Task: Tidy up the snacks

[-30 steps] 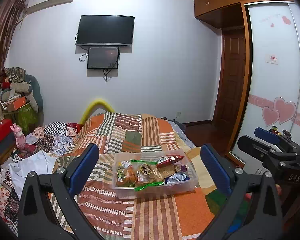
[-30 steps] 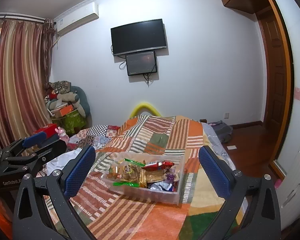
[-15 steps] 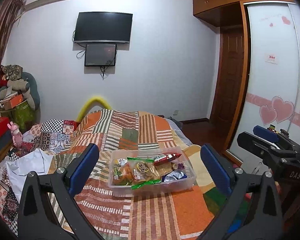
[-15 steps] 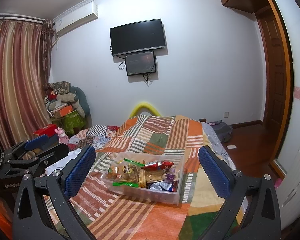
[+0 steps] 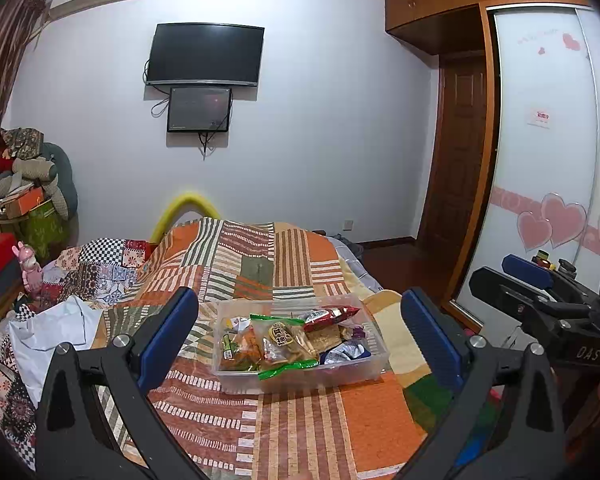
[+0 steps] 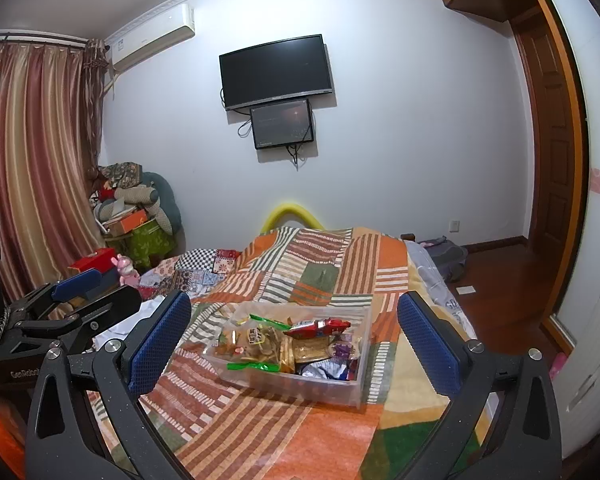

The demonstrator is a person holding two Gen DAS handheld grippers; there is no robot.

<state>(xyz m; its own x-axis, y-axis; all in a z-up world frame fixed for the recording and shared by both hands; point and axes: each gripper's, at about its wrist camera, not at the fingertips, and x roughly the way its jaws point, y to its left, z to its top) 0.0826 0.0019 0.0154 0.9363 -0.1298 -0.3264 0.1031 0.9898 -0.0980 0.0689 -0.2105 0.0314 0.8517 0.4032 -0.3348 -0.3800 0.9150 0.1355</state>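
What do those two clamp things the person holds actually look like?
Both are alike: the left gripper and right gripper have black triangular frames with cut-out holes and silver bolts, and two fingers faced with blue textured pads. White lettering marks their bodies.

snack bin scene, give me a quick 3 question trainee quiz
1. True or false: the left tool holds a packet.
2. What lies on top of the pile in the bin? A) red packet B) banana C) cup
3. What does the bin rest on?

Key:
1. False. Both the left tool and the right tool are open and empty.
2. A, the red packet.
3. The quilt.
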